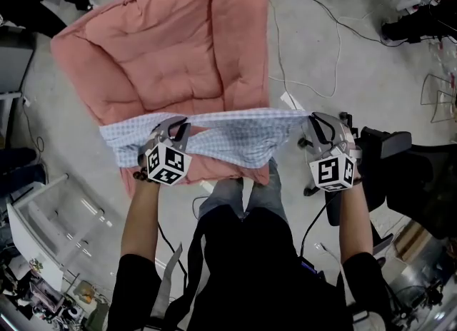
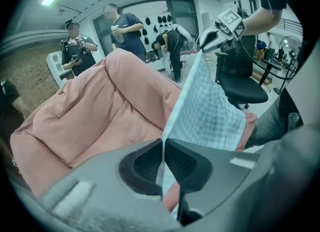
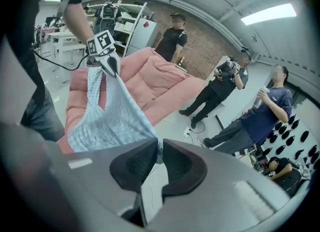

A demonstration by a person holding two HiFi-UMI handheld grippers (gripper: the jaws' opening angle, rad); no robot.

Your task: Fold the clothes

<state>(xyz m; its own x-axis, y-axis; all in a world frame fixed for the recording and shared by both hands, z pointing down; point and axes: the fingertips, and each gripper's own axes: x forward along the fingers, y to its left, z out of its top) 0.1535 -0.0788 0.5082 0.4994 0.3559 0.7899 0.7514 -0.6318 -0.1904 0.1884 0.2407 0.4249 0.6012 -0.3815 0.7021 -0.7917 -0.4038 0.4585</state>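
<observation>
Pinching one end of the cloth's top edge, the left gripper [image 2: 163,148] has its pads pressed together on a thin fold of blue check cloth [image 2: 207,108]. The right gripper [image 3: 159,151] is clamped the same way on the other end. The cloth hangs stretched between them, over the near edge of a pink cushion [image 1: 171,44] that lies on the floor [image 1: 335,58].

In the head view the gripper bodies and marker cubes cover the pads, so the grip itself shows only in the two gripper views. The cloth hides the cushion's near edge, and the person's legs and torso hide the floor below it. How the cloth's lower part is shaped is hard to make out; it bunches toward the left.

A black chair [image 1: 389,155] stands just right of the right gripper, cables [image 1: 318,8] run across the floor beyond the cushion, and a white shelf [image 1: 39,226] sits at the left.

Only the gripper views show the room: several people [image 3: 220,91] stand past the cushion, and each view catches the opposite gripper at the cloth's far corner.
</observation>
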